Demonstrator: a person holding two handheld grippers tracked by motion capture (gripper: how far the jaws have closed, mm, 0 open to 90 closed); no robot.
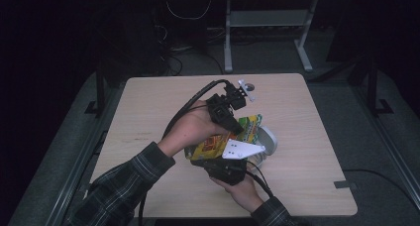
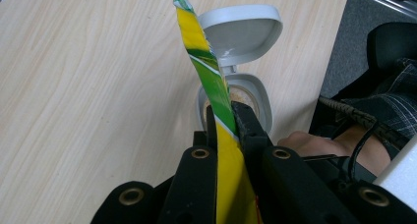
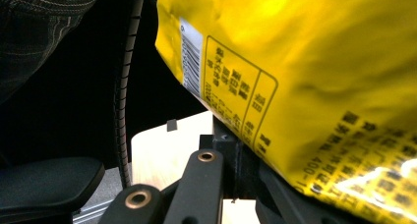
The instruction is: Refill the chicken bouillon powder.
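Note:
A yellow and green snack bag (image 1: 225, 141) hangs tilted above the middle of the wooden table (image 1: 148, 117), held from both ends. My left gripper (image 1: 237, 128) reaches down from the upper left and is shut on the bag's green top edge (image 2: 211, 74). My right gripper (image 1: 218, 156) comes up from the near side and is shut on the bag's yellow lower part (image 3: 305, 86), with one jaw hidden behind it. Under the bag stands a grey-white round container (image 2: 263, 103) with its flip lid (image 2: 241, 32) standing open; something pale brown lies inside.
The container (image 1: 266, 142) sits right of the table's centre. A small round mark (image 1: 249, 87) lies near the far edge, and a grey tape strip (image 1: 344, 185) at the front right corner. A desk frame (image 1: 267, 32) stands behind; a black chair seat (image 3: 49, 184) is close to me.

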